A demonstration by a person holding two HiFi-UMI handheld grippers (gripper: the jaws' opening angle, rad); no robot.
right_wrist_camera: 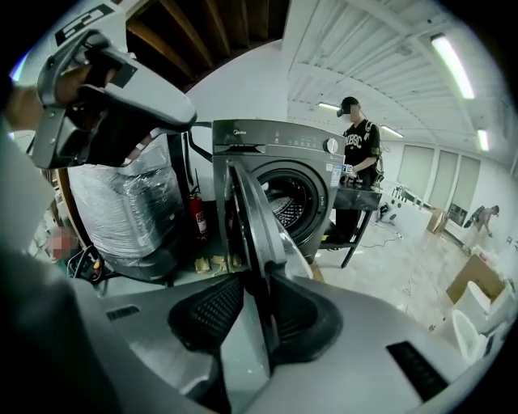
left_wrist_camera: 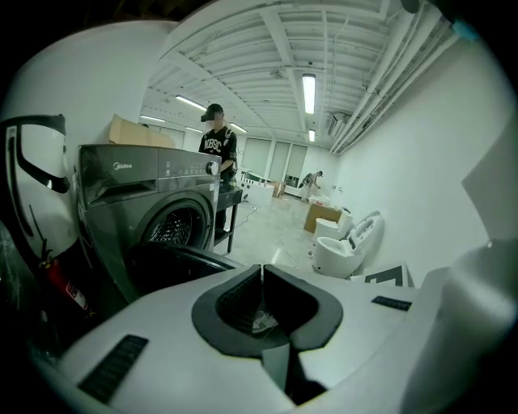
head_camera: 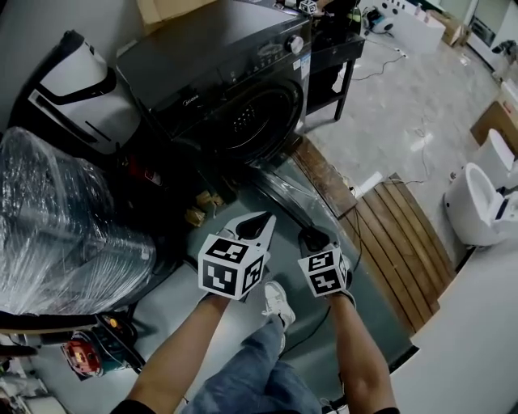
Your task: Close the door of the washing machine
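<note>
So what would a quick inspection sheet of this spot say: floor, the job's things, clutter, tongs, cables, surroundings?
Surface: glossy grey floor.
Job's things: dark washing machine, its round door swung wide open.
Clutter: plastic-wrapped bundle; cardboard box at the machine's top; wooden slats on the floor.
Grippers: left gripper, tongs shut, nothing in them; right gripper, tongs astride the door's edge, pressing or not I can't tell.
Cables: thin cable trailing over the floor.
Surroundings: black table beside the machine, a person standing at it, white toilets.
</note>
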